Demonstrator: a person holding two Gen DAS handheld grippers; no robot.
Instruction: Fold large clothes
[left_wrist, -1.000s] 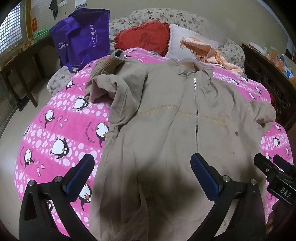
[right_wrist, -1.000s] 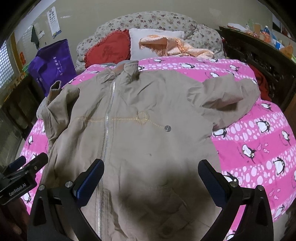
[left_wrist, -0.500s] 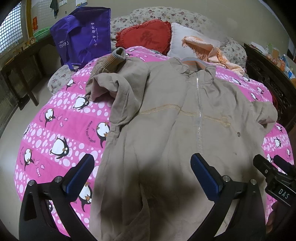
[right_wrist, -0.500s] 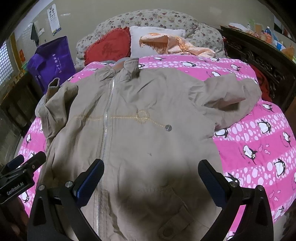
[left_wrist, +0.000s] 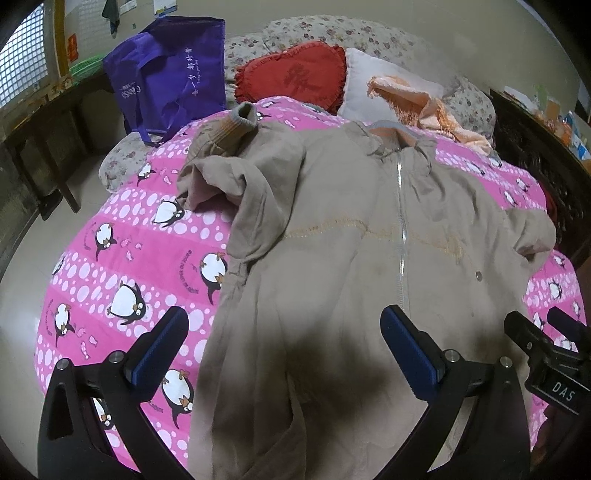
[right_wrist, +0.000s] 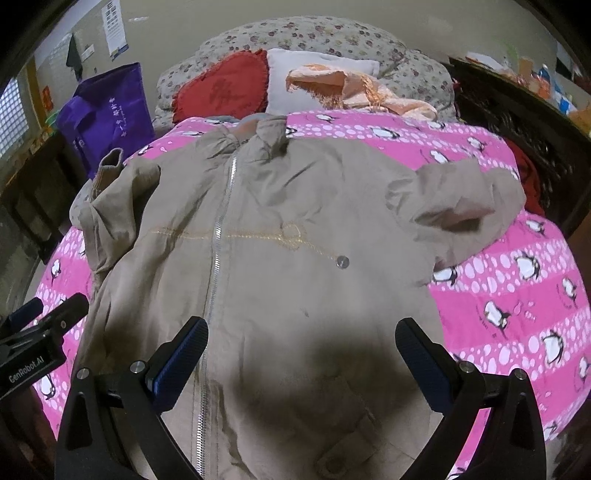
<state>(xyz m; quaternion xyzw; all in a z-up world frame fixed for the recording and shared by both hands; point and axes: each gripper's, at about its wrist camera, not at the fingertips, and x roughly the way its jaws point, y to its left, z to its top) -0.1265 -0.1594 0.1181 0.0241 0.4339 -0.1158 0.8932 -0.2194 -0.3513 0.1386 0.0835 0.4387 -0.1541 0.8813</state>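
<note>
Our left gripper (left_wrist: 282, 341) and right gripper (right_wrist: 301, 350), both spread wide and empty, hover over the hem of the zipped beige cotton jacket (right_wrist: 280, 266); it lies face-up on the pink penguin-print quilt (left_wrist: 122, 258), zip running straight away from us, collar farthest, each bunched sleeve nearer its own-side gripper.

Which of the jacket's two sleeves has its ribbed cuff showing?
The sleeve on the purple bag's side: its ribbed cuff sticks up toward the pillows. The other sleeve is bunched, with no cuff visible.
</note>
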